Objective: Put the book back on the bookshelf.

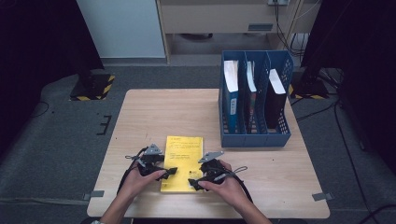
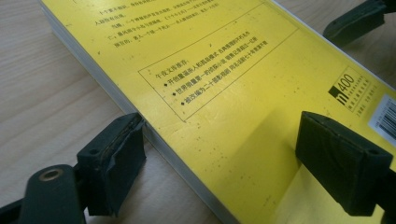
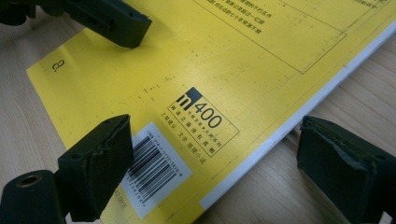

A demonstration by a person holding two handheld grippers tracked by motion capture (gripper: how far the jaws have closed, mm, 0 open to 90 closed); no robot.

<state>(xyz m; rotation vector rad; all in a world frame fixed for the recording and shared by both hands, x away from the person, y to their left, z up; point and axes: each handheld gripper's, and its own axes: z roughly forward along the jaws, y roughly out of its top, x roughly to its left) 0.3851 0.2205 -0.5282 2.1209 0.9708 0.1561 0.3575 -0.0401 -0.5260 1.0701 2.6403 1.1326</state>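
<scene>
— Where is the yellow book [image 1: 182, 163] lying?

— It is lying flat on the wooden counter [image 1: 154, 112], near the front edge and about midway along it, back cover up. The barcode sticker [image 3: 154, 173] and a black "400" mark [image 3: 205, 116] are showing at the corner nearest the person.

— What is the left gripper [image 1: 164, 171] doing?

— The left hand [image 1: 142, 179] is holding it at the book's left side. In the left gripper view its jaws are standing apart, straddling the left edge: one pad [image 2: 114, 161] is sitting on the counter against the page edge, the other [image 2: 343, 161] is hanging over the cover. Whether that pad is touching the cover cannot be told.

— And the right gripper [image 1: 200, 183]?

— The right hand [image 1: 229, 184] is holding it at the book's near right corner. Its jaws are also apart, straddling the right edge: one pad [image 3: 95, 170] is over the barcode, the other [image 3: 343, 163] is over bare wood beside the book.

— Anything beyond?

— A blue file rack [image 1: 254, 137] is standing toward the back right corner of the counter, with three books upright in its compartments.
</scene>
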